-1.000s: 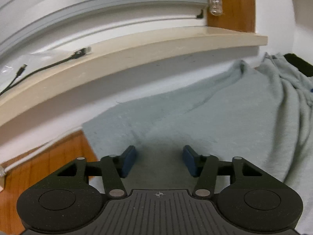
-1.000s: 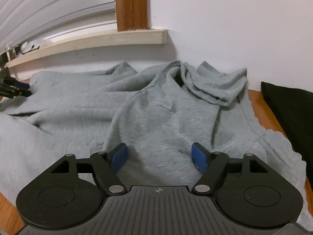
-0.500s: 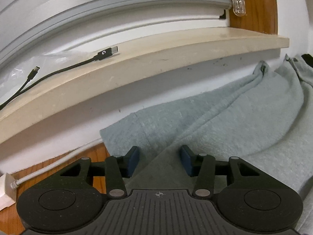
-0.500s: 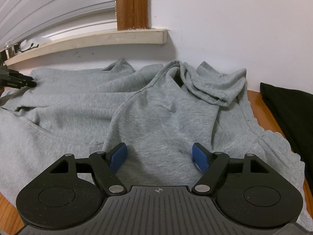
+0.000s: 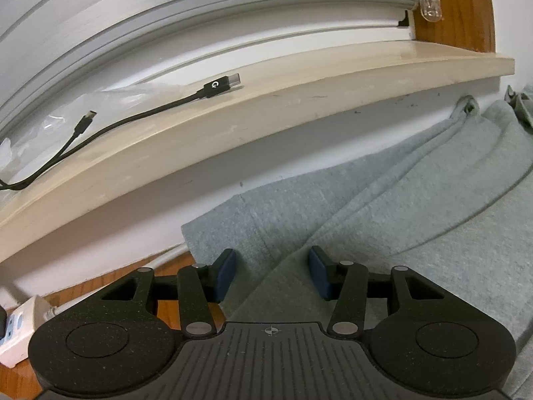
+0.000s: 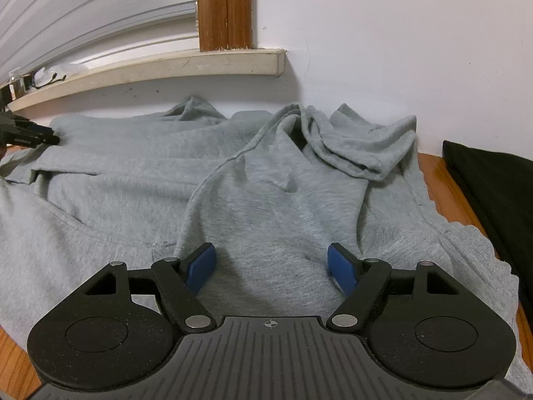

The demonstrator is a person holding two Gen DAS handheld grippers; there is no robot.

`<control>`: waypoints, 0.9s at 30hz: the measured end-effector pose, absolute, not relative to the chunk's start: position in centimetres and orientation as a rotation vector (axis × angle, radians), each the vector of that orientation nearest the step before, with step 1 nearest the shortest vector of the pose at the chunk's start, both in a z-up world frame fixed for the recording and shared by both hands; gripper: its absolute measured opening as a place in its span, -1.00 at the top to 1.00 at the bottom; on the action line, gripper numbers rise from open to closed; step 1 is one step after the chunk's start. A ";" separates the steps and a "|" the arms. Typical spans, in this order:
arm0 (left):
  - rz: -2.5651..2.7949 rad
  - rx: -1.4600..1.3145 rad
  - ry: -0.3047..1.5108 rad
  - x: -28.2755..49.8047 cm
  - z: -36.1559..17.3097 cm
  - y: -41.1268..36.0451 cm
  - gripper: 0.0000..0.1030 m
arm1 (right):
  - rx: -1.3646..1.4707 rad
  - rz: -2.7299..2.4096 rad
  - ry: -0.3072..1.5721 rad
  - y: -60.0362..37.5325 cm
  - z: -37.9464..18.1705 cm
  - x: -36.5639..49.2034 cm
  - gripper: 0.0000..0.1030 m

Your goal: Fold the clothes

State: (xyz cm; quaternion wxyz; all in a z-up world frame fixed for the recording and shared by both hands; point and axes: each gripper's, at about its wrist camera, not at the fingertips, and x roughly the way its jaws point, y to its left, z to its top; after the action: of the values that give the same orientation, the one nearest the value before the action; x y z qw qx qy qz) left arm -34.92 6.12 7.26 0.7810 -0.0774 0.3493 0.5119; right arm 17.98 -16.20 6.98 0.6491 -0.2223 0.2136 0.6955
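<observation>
I see a grey hoodie (image 6: pixel 273 200) spread rumpled across the wooden table (image 6: pixel 466 210), its far edge up against the white wall under the sill (image 5: pixel 299 100). My left gripper (image 5: pixel 271 273) sits over the hoodie's ribbed hem corner (image 5: pixel 226 230) near the wall; its blue fingers (image 5: pixel 225 275) are parted, a fold of cloth lying between them without either pad pressing on it, so nothing is grasped. My right gripper (image 6: pixel 271 265) hovers over the middle of the hoodie, fingers (image 6: pixel 339 266) spread wide and released, with cloth below them but not pinched. In the right view the left gripper shows as a dark tip (image 6: pixel 30 135) at the garment's far left edge. The hood (image 6: pixel 363 146) lies bunched near the wall. A black cloth (image 6: pixel 493 193) lies to the right on the table, just beside the hoodie. A black cable (image 5: pixel 133 116) rests on the sill, and a white power strip (image 5: pixel 20 326) lies at the left.
</observation>
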 end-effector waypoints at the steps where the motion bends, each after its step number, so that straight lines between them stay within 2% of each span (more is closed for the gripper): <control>1: 1.114 -0.164 0.747 -34.7 7.6 5.9 -0.06 | -0.505 1.581 0.485 -16.2 7.0 18.0 -0.42; 4: 1.133 -0.163 0.673 -34.2 9.1 4.6 -0.17 | -0.505 1.581 0.485 -16.3 7.0 18.1 -0.42; 7: 1.067 -0.207 0.590 -34.1 10.7 2.3 -0.54 | -0.506 1.582 0.486 -16.3 7.0 18.1 -0.42; 13: 0.871 -0.296 0.503 -29.7 10.7 -2.1 -0.63 | -0.503 1.584 0.491 -16.1 7.1 18.1 -0.45; 17: 0.781 -0.277 0.506 -25.4 9.6 -4.5 -0.83 | -0.505 1.584 0.491 -16.1 7.0 18.1 -0.47; 21: 0.756 -0.269 0.542 -22.8 8.0 -5.2 -0.83 | -0.506 1.583 0.491 -16.1 7.1 18.1 -0.47; 27: 0.764 -0.315 0.539 -23.8 7.0 -4.8 -0.83 | -0.511 1.581 0.488 -16.0 7.1 18.0 -0.47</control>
State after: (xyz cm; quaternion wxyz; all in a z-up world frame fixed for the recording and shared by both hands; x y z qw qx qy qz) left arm -23.84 -4.80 7.02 0.8806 -0.1514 0.2589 0.3668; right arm 17.97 -16.04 7.06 0.6482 -0.2247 0.2146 0.6952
